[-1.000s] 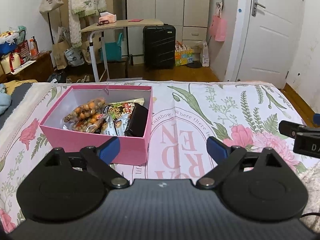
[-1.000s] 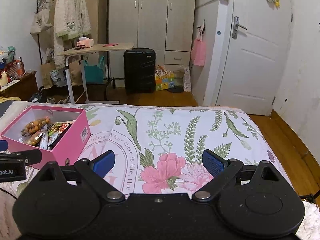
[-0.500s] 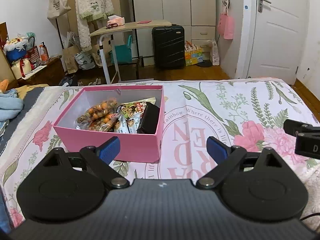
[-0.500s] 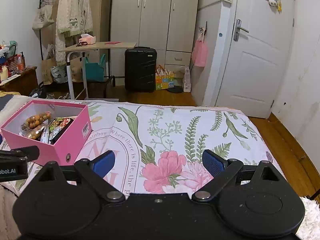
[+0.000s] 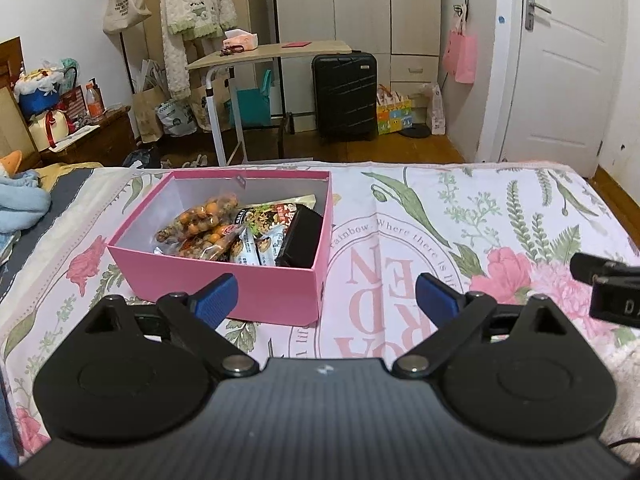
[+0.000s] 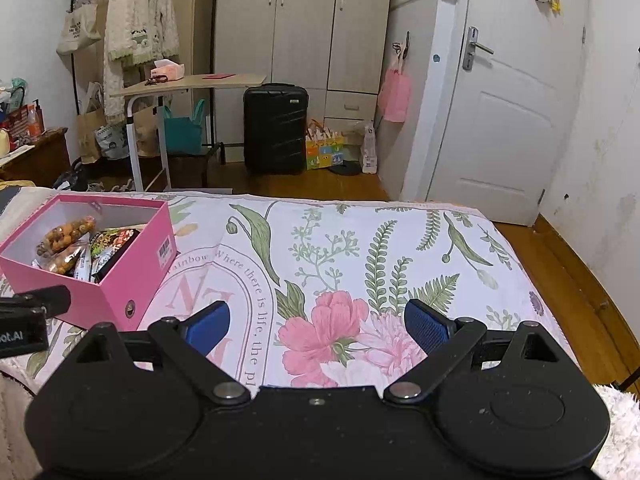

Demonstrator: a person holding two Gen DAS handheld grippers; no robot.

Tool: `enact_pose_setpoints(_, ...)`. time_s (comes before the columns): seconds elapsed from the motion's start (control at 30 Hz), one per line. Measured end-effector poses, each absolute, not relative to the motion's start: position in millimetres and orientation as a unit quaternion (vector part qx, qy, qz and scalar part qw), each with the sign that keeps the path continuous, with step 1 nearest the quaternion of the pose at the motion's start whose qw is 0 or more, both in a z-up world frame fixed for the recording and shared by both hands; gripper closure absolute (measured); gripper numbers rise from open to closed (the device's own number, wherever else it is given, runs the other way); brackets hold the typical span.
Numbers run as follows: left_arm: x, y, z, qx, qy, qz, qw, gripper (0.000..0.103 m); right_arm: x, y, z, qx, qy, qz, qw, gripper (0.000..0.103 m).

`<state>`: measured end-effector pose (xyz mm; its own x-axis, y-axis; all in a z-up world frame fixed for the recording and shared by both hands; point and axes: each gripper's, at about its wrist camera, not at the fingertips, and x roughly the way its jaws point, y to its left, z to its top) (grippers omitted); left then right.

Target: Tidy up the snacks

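The jaws of the left gripper (image 5: 326, 295) and the right gripper (image 6: 316, 322) stand wide open and empty. The pink box (image 5: 224, 280) of snacks (image 5: 240, 232) sits on the bed (image 6: 360, 248), just ahead of the left jaws, left of the right ones.

Your pink box's (image 5: 256, 292) near wall hides the lower snack packets (image 5: 248, 246); their printed labels are too small to read.

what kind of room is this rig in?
Most likely a lived-in bedroom. The pink box of snacks sits on a bed under a floral bedspread, facing a tall wardrobe, with a garment rack and a black suitcase on the wood floor.
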<state>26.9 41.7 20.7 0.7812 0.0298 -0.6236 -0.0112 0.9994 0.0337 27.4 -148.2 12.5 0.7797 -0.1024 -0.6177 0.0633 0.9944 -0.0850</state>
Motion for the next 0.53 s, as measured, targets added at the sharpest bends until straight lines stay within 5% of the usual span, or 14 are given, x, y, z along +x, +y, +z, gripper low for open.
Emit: enact_pose_setpoints(0.53,26.6,43.8,20.8,0.011,0.326,0.021,0.945,0.004,29.9,-150.2,9.4,-0.033,0.338,-0.053,0.939,0.007)
